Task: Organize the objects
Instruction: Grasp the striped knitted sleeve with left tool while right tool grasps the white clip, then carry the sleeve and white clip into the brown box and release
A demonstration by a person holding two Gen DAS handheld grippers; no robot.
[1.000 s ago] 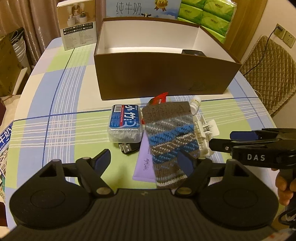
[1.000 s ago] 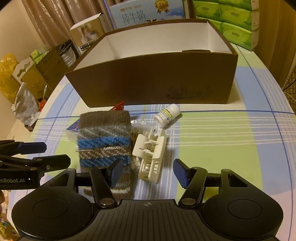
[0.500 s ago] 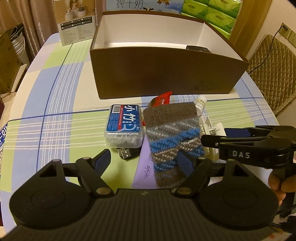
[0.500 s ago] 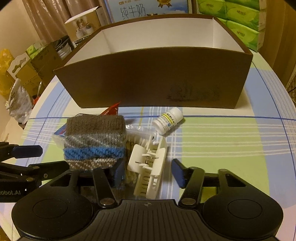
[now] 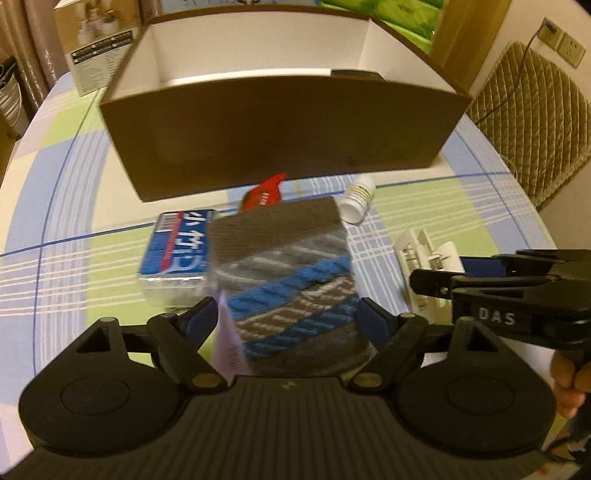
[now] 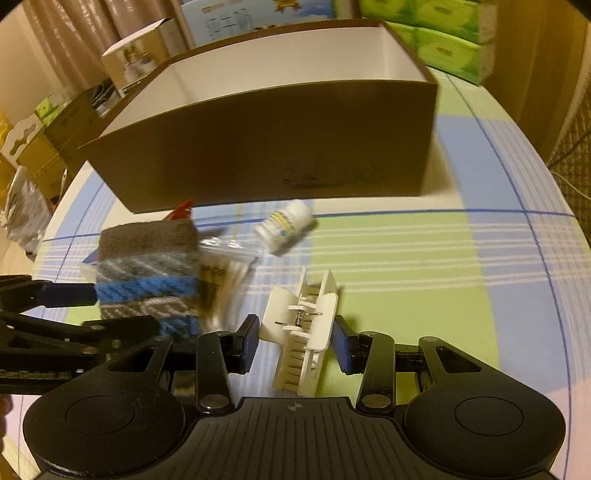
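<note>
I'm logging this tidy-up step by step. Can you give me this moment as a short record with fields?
surface: checked tablecloth
container: brown box, open top
left gripper: open, jaws either side of the knitted sock
right gripper: jaws have just been closing, pads on the white hair clip
loose items: pill bottle, blue cotton swab box, red packet

Checked tablecloth point(image 6: 388, 258) in green, blue and white covers the table. Behind the brown box: green tissue packs point(image 6: 436, 40) stacked at the right, a blue-and-white carton point(image 6: 251, 14) in the middle, a small product box point(image 5: 98, 44) at the left with its flap open. Beige curtains point(image 6: 70, 33) at the back left. Cardboard boxes point(image 6: 48, 136) off the table's left edge. Quilted chair cushion point(image 5: 532, 122) at the right, wall socket point(image 5: 561, 40) with a cable above it.
</note>
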